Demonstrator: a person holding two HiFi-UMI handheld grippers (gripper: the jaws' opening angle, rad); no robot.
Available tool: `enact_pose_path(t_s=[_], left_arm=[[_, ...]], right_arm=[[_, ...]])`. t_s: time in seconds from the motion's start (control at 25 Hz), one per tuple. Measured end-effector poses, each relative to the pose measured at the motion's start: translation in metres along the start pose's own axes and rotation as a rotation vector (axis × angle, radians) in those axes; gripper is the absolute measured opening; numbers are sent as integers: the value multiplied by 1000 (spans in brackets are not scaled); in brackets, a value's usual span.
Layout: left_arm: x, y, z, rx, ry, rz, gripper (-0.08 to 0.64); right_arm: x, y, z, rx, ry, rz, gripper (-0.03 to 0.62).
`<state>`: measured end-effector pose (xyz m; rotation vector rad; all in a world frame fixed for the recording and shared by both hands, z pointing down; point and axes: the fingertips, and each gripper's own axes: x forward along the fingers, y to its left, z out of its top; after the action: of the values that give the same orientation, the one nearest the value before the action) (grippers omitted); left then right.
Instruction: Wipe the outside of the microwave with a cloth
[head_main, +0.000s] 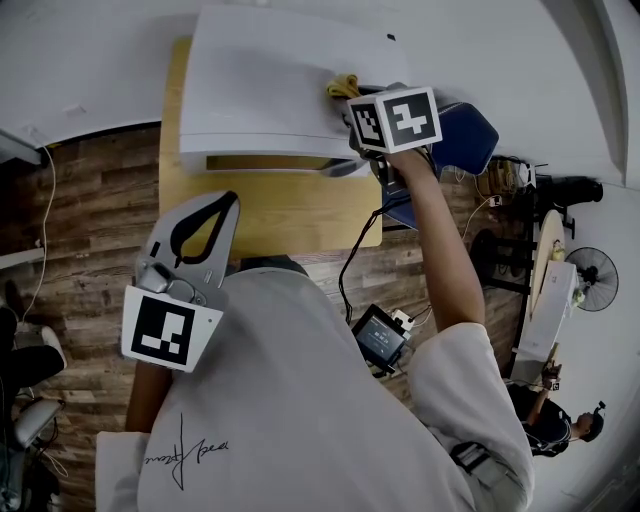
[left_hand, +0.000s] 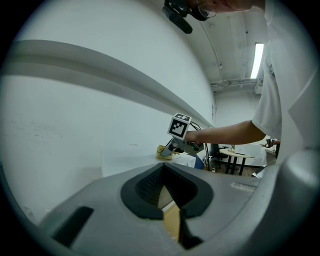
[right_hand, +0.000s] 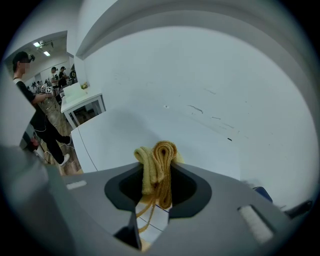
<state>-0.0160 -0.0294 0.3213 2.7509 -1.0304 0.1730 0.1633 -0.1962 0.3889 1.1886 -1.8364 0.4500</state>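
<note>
The white microwave (head_main: 265, 85) stands on a wooden table (head_main: 290, 215) against the wall; I look down on its top. My right gripper (head_main: 352, 97) is shut on a bunched yellow cloth (head_main: 343, 86) and holds it at the right rear of the microwave top. In the right gripper view the cloth (right_hand: 156, 160) sticks up between the jaws over the microwave top (right_hand: 115, 135). My left gripper (head_main: 232, 203) hangs over the table's front edge, shut and empty. The left gripper view shows the right gripper (left_hand: 172, 147) and cloth (left_hand: 164, 151) ahead on the microwave (left_hand: 130, 162).
A blue chair (head_main: 465, 135) stands right of the table, with cables and a small screen device (head_main: 380, 335) on the wood floor. A fan (head_main: 590, 275) and white furniture are at far right. The right gripper view shows people (right_hand: 35, 110) and a white cabinet (right_hand: 82, 102) at left.
</note>
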Motion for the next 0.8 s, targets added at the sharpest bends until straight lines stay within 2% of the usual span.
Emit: enact_pose_path(t_s=[0.8], left_arm=[[-33, 10, 0, -5, -21, 88, -8]], right_arm=[[18, 90, 56, -100, -60, 143, 120]])
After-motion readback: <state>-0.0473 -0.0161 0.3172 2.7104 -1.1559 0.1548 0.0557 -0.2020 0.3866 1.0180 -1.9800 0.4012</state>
